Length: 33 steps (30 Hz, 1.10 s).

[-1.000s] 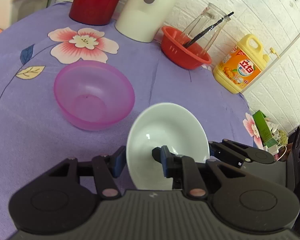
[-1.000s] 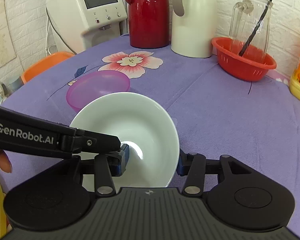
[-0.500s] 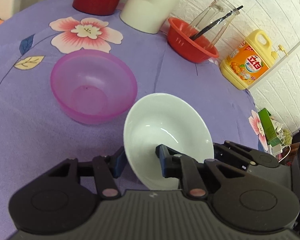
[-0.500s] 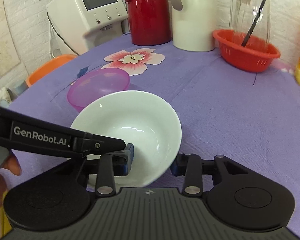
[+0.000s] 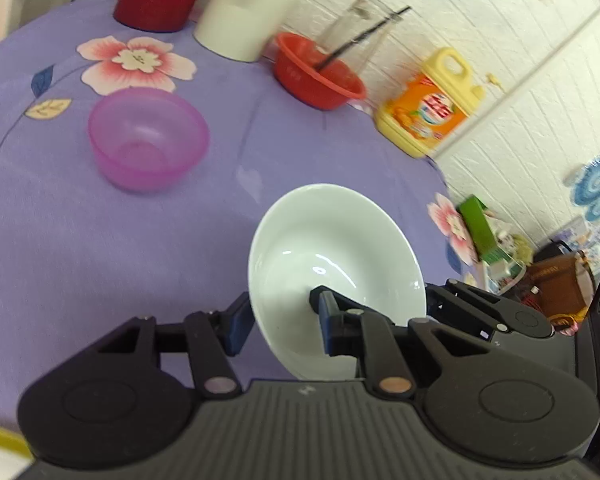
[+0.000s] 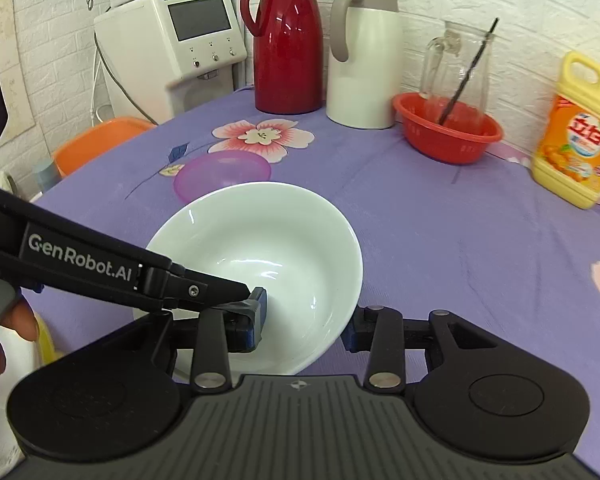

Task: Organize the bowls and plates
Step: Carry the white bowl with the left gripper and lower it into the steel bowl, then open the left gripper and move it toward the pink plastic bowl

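White bowl [image 5: 336, 264] is held tilted above the purple floral tablecloth [image 5: 80, 240], low and right of centre in the left wrist view and at lower centre in the right wrist view. Its wall is clamped by the left gripper [image 5: 282, 316], one pad inside and one outside. The opposite side of the rim is clamped in the same way by the right gripper [image 6: 306, 326]. A pink bowl [image 5: 148, 138] is seen at upper left of the left wrist view, resting on the cloth well apart from the white one. A red basket [image 6: 448, 128] with a glass pitcher [image 6: 456, 64] in it is placed at upper right in the right wrist view.
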Each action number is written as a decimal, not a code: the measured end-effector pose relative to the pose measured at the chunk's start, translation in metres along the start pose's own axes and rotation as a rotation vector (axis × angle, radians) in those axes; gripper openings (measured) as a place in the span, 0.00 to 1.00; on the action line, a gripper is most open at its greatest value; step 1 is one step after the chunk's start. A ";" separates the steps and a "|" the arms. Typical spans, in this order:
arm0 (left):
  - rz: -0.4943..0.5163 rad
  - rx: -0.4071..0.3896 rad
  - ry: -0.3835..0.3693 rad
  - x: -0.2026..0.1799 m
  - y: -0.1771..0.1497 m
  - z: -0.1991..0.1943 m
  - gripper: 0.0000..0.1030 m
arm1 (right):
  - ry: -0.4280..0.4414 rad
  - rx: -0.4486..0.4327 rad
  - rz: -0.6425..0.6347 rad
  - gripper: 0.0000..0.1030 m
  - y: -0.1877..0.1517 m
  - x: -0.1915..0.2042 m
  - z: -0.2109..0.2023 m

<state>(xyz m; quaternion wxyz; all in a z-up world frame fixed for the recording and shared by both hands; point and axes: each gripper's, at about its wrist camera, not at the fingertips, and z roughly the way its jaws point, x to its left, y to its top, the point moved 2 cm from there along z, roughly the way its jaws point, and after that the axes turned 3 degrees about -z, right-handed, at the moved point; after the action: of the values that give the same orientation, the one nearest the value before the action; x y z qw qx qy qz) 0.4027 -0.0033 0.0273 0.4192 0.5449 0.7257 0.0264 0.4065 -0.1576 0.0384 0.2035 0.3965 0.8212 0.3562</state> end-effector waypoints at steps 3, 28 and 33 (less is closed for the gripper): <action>0.017 0.008 -0.034 -0.014 -0.024 -0.017 0.14 | -0.045 0.005 -0.009 0.67 -0.014 0.012 -0.027; 0.198 0.101 -0.002 -0.039 -0.129 -0.030 0.33 | -0.110 0.003 0.122 0.82 -0.116 0.038 -0.093; 0.220 0.033 -0.012 -0.046 -0.121 -0.049 0.58 | -0.124 -0.065 0.171 1.00 -0.117 0.030 -0.112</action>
<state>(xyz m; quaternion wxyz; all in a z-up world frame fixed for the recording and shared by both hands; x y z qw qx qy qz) 0.2806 -0.0693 0.0255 0.4093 0.6281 0.6593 0.0570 0.2595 -0.2319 0.0236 0.2355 0.4795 0.7584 0.3734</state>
